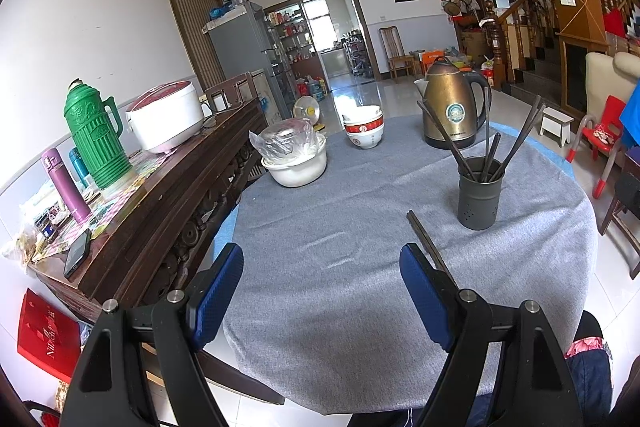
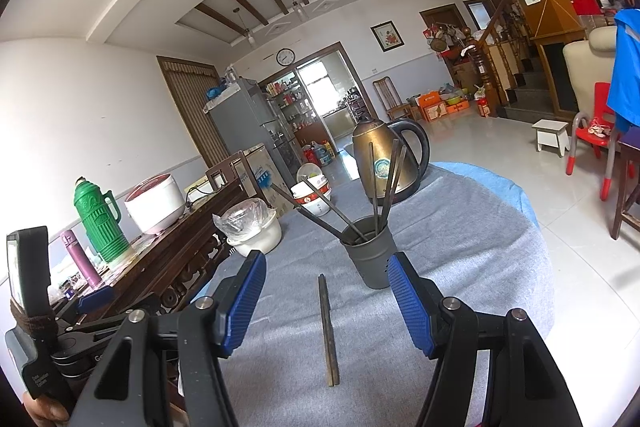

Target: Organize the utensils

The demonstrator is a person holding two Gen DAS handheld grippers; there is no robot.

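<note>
A dark grey utensil holder (image 1: 479,193) (image 2: 370,253) stands on the round table with several dark chopsticks leaning out of it. One pair of chopsticks (image 2: 328,331) (image 1: 426,241) lies flat on the grey cloth in front of the holder. My right gripper (image 2: 326,277) is open above the near end of that pair, which lies between and below its blue pads without touching them. My left gripper (image 1: 322,273) is open over bare cloth, left of the chopsticks, whose near end is hidden behind its right finger.
A brass kettle (image 1: 452,105) stands behind the holder. Stacked bowls (image 1: 363,129) and a white pot with a plastic bag (image 1: 294,157) sit at the table's far left. A wooden sideboard (image 1: 168,195) with a green thermos (image 1: 94,137) and rice cooker borders the left.
</note>
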